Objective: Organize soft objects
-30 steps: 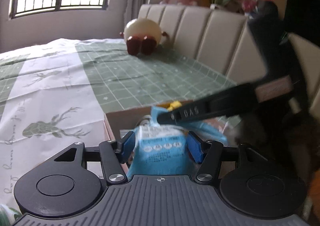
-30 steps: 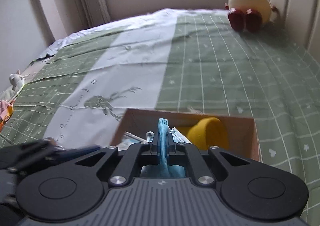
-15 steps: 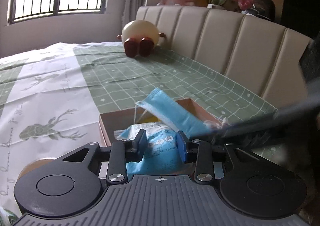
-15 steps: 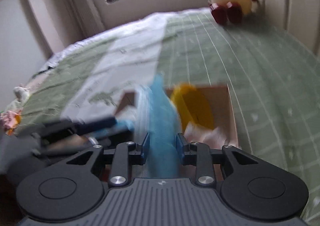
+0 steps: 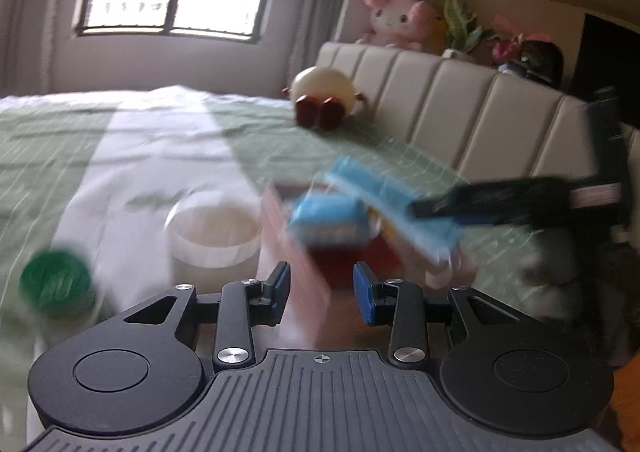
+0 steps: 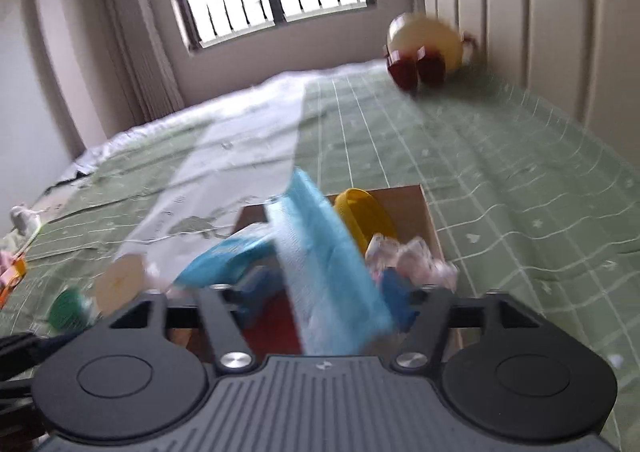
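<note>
Blurred in both views. Left gripper (image 5: 322, 290) low over the near wall of the box (image 5: 298, 264), fingers (image 5: 280, 284) apart and clamped on nothing, having just closed partway; only the box wall and red inside showing between them. Right gripper (image 6: 326, 294) with fingers (image 6: 396, 292) spread, just opened, a long blue pack (image 6: 326, 272) lying tilted between them and leaning up out of the box (image 6: 428, 212); contact with the pads not clear, no squeeze seen. In the left view, same blue pack (image 5: 394, 212) slanting across the box top, right gripper (image 5: 448, 206) reaching in from the right. Smaller blue packet (image 5: 328, 220) resting in the box beneath it. Yellow item (image 6: 366, 216) and pale crinkled wrapper (image 6: 404, 256) also in the box. Box sitting on a green-and-white bed (image 6: 500, 180). Beside the box, a white round tub (image 5: 214, 230) and a green ball (image 5: 56, 284). Round cream plush (image 5: 326, 100) against the padded headboard (image 5: 480, 112).
</note>
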`<state>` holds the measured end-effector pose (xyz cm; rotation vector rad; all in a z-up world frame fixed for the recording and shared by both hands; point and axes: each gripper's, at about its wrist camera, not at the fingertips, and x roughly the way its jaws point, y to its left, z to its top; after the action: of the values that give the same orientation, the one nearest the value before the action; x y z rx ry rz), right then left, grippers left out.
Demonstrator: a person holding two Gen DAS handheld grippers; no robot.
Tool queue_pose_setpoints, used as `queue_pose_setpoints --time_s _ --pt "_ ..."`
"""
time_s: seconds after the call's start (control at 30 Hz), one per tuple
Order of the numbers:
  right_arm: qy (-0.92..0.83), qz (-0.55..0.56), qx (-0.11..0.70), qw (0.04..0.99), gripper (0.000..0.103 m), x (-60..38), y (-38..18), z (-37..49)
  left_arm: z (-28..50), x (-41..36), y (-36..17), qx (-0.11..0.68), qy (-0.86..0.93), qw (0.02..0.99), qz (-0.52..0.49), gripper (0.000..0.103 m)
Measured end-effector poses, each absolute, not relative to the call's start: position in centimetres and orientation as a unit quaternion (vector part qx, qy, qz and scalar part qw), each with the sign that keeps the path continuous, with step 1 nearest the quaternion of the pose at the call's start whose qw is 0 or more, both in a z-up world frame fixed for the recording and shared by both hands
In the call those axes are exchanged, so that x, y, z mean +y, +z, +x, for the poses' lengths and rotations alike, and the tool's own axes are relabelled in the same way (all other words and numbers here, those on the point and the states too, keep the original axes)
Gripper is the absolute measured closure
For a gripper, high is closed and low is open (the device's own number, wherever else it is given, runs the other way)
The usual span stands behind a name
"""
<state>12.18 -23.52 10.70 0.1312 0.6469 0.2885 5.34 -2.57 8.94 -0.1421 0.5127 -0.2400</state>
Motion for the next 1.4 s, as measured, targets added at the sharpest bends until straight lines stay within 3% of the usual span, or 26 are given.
queue_pose_setpoints --time_s 0.17,0.37,0.5,0.7,0.83,1.4 --pt "0.134 0.046 0.296 0.945 0.026 -23.1 8.1 3.1 -0.3 -4.0 5.2 0.267 -0.080 0.959 -0.044 0.065" --pt "0.146 0.029 0.332 0.931 0.025 -19.9 1.8 -2.3 -3.4 -4.7 0.9 0.300 -0.058 0.952 -0.027 0.064" --pt "0.115 -0.007 0.283 0.952 0.023 -18.7 0.2 -4.3 -4.0 -4.6 0.4 0.284 -0.056 0.957 -0.019 0.065" --pt "0.121 0.011 0.280 0.952 0.022 -20.3 0.0 -3.9 -4.4 -5.2 0.1 0.273 -0.051 0.961 -0.007 0.065" --pt "0.130 -0.005 0.275 0.953 0.015 -20.1 -0.6 -3.8 -4.3 -5.4 0.3 0.277 -0.041 0.960 -0.012 0.065" --pt "0.116 0.010 0.261 0.958 0.015 -20.3 -0.8 -4.0 -4.6 -5.9 0.1 0.271 -0.030 0.962 -0.002 0.065"
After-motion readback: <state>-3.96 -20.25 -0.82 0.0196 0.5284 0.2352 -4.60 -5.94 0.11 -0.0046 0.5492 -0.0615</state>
